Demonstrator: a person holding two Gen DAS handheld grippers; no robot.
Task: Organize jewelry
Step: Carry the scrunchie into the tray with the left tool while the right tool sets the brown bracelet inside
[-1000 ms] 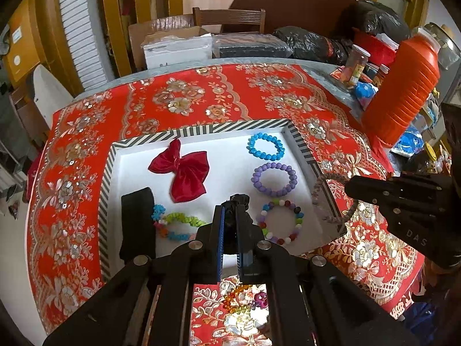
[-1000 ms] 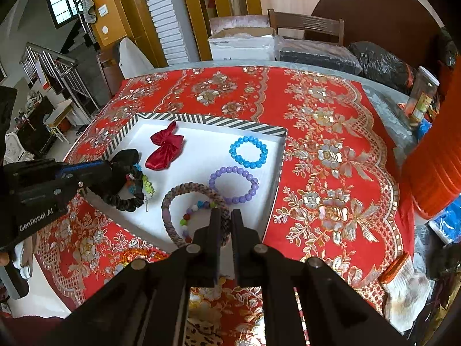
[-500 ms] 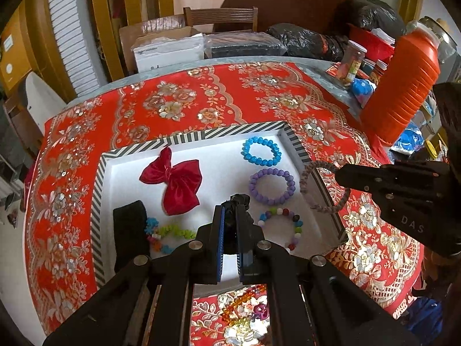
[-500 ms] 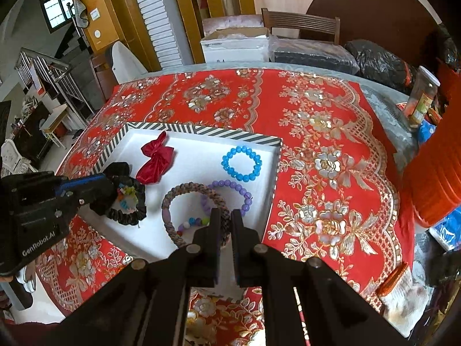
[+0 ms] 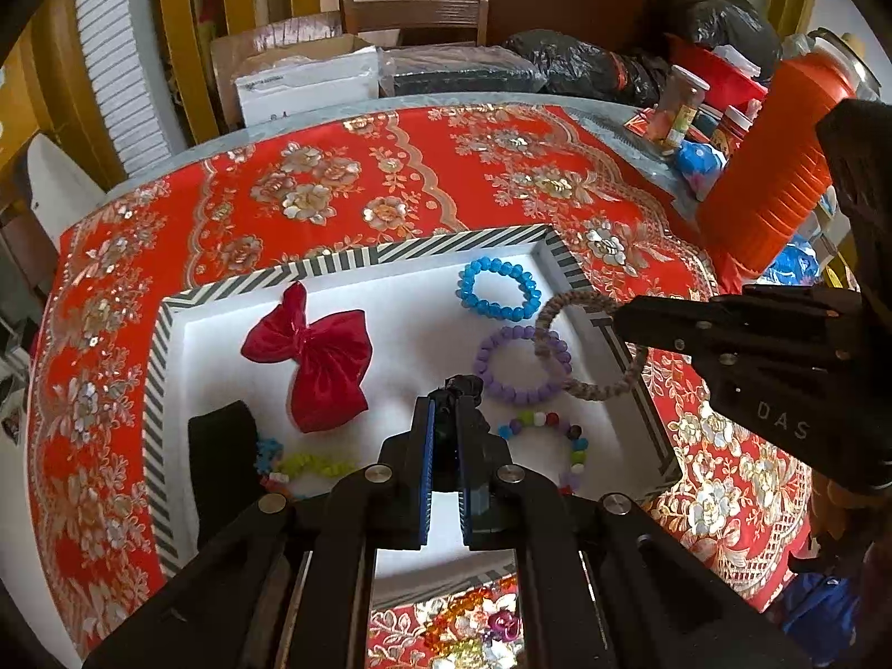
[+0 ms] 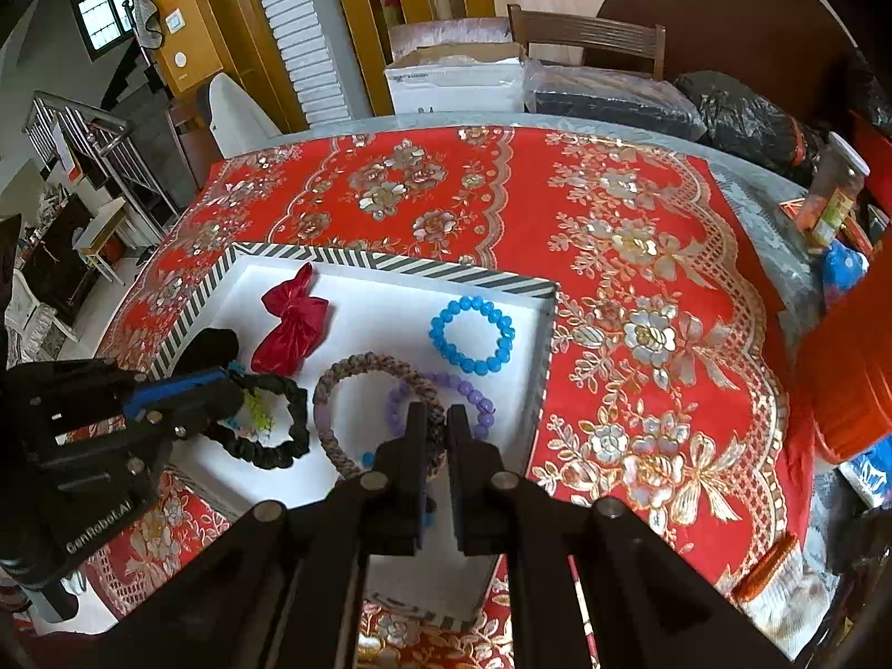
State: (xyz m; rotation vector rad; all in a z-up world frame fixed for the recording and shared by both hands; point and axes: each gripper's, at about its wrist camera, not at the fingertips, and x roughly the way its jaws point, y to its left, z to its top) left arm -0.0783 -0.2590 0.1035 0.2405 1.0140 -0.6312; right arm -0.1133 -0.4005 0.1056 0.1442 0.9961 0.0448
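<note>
Your left gripper point(image 6: 237, 390) was clamped on a black scrunchie point(image 6: 276, 435), hanging over the white tray's point(image 5: 357, 262) left part beside the red bow point(image 5: 318, 357). Your right gripper point(image 6: 436, 423) pinched a braided bracelet point(image 6: 357, 368), apparently above the purple bead bracelet point(image 5: 521, 362).

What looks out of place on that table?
One cluster of coloured beads lies on the red cloth, outside the striped tray where the other bracelets sit. Also, jars and an orange jug crowd the far right edge.
</note>
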